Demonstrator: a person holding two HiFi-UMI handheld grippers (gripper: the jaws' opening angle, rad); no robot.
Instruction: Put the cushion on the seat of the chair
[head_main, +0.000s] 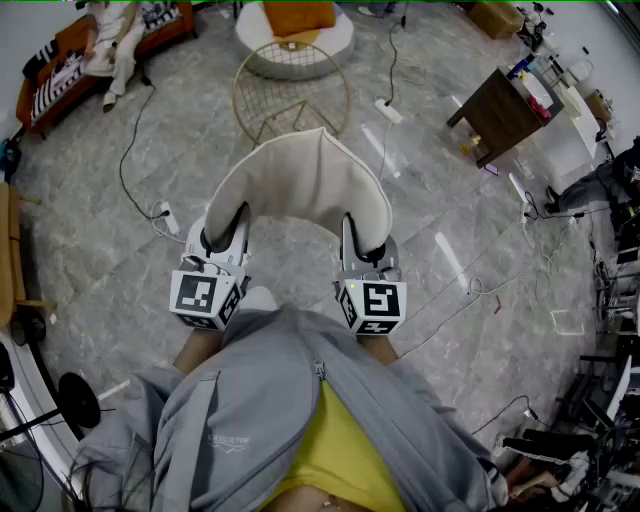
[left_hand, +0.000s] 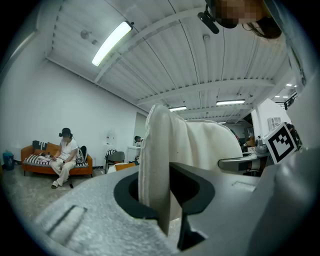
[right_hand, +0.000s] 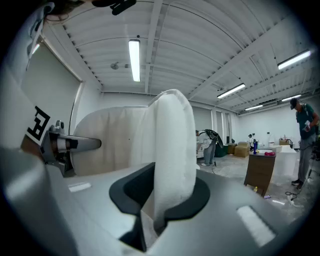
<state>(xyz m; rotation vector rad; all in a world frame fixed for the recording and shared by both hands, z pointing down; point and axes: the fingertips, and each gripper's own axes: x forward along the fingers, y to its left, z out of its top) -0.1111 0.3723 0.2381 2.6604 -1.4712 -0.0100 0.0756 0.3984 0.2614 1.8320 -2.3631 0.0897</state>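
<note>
1. The left tongs (head_main: 228, 232) and the right tongs (head_main: 360, 236) are each clamped narrow on an edge of a cream cushion (head_main: 300, 178), one at either end. A person in a grey jacket (head_main: 260, 400) holds them out level.
2. The cushion hangs in the air between the two tongs and bows away from them in a broad arch. Both gripper views show its fabric pinched thin between the jaws.
3. Just behind each pair of jaws sits that gripper's marker cube, the left cube (head_main: 205, 297) and the right cube (head_main: 375, 307), both close to the jacket.
4. Beyond the tongs, past the top of the arch, stands a gold wire chair (head_main: 290, 95). It is apart from the cushion, which is not yet on its seat.
5. Farther out past the chair is a round white seat (head_main: 335, 45) topped with an orange pad (head_main: 298, 15).
6. Well off to the left of the left tongs, a person (head_main: 112, 35) sits on an orange sofa (head_main: 40, 75) at the edge of the room.
7. Out to the right of the right tongs stands a dark brown tabletop (head_main: 495, 110) with small items on it.
8. Cables (head_main: 130, 160) trail across the grey marble floor (head_main: 440, 250) on both sides of the tongs.
</note>
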